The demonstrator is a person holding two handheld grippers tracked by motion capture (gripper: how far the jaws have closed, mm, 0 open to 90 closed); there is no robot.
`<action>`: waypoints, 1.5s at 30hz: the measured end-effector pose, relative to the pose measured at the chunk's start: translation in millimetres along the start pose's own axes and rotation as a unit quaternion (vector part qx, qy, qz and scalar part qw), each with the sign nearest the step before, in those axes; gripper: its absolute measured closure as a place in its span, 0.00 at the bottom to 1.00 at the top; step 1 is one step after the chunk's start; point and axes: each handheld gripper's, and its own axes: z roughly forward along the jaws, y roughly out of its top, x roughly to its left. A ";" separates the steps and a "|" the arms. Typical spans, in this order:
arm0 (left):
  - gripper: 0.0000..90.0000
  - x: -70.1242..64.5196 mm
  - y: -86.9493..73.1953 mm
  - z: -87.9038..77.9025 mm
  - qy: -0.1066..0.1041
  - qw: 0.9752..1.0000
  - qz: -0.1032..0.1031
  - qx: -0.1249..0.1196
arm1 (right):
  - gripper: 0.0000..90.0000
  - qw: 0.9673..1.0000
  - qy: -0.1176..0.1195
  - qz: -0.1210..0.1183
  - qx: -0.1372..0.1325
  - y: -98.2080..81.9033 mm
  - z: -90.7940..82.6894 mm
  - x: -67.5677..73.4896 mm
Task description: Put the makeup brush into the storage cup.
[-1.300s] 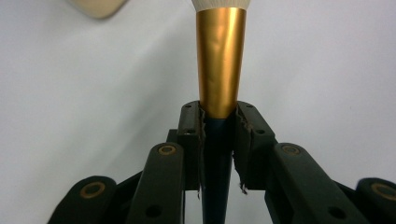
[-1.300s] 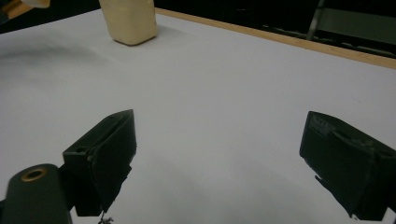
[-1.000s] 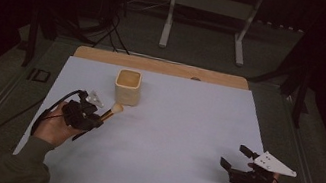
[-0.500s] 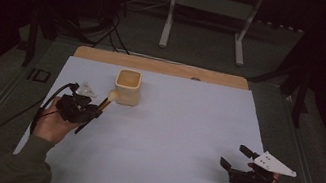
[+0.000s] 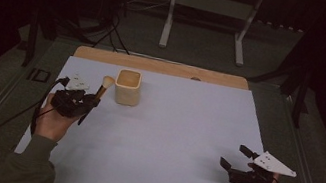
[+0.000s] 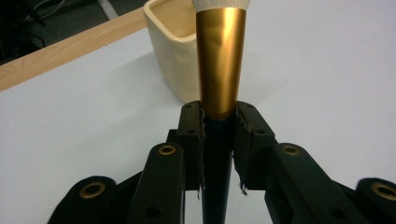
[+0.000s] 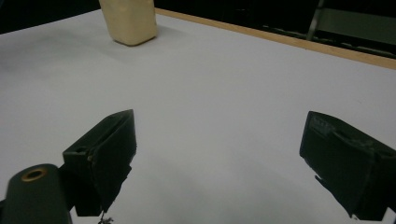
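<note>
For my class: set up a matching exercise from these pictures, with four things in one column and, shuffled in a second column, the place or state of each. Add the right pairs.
Column one
1. Makeup brush with gold ferrule and dark handle
2. Cream square ceramic cup
3. Right gripper
4. Left gripper

Column two
A. Jaws apart, nothing between them
B. Standing upright near the far wooden edge of the table
C. Clamped by its handle, bristles pointing toward the cup
D. Shut on the brush

Pairs: 1-C, 2-B, 3-A, 4-D

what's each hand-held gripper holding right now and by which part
Left hand-held gripper clamps the makeup brush where gold ferrule meets dark handle. Right hand-held gripper holds nothing.
</note>
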 end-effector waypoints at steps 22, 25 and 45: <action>0.83 3.3 1.3 -2.3 0.023 0.997 -0.012 -0.073 | 0.12 1.000 0.000 0.001 0.000 -0.3 0.2 -0.5; 0.83 3.4 1.3 -2.1 0.024 0.996 -0.009 -0.080 | 0.12 1.000 0.001 0.001 0.000 -0.3 0.2 -0.5; 0.83 6.0 1.8 -2.5 -0.015 0.990 0.005 -0.142 | 0.12 1.000 0.003 0.000 0.001 -0.2 0.2 -0.2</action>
